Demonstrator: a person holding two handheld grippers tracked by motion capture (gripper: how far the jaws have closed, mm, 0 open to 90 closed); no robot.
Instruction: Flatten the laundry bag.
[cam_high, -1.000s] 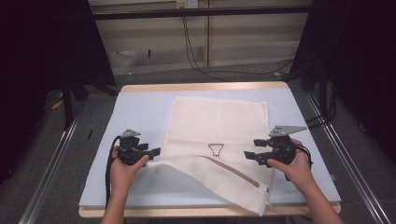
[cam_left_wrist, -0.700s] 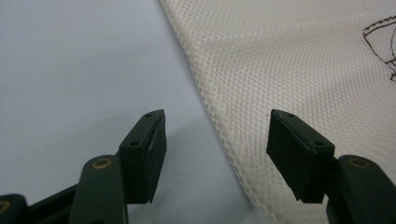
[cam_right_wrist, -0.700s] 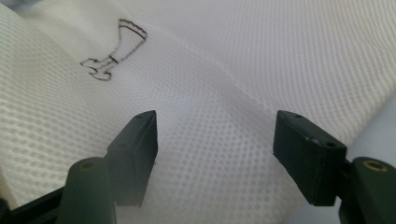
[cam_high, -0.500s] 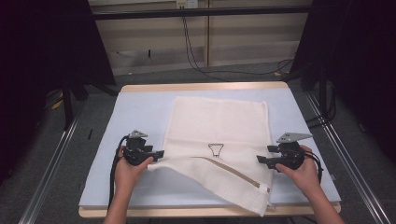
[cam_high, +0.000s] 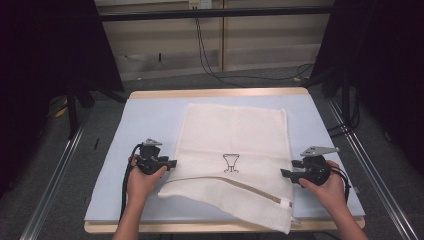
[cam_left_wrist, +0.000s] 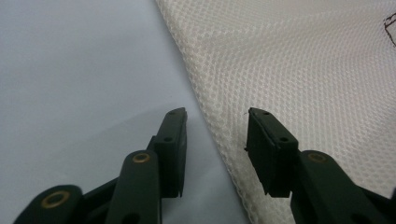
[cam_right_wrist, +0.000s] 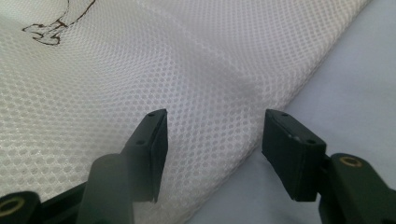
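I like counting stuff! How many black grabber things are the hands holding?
2. The left gripper sits at the left edge of the white mesh cloth; the right gripper sits at its right edge.

Cloth (cam_high: 235, 140): cream-white, woven in a fine honeycomb mesh that reads clearly in both gripper views. A small dark brown line motif (cam_high: 230, 162), goblet-shaped, sits near its middle. A tan band (cam_high: 235, 181) runs along the folded-over front edge, with a small white tag (cam_high: 285, 203) at the band's right end.

Counter (cam_high: 150, 120): pale blue-grey covering, plain, with a light wood border at the far and near edges.

Left gripper (cam_high: 172, 162) and right gripper (cam_high: 284, 173): black bodies, black jaws; brass-coloured rivets show on the linkages in the gripper views. Grey plate (cam_high: 318, 150) atop the right gripper.

Floor (cam_high: 65, 170): dull grey.
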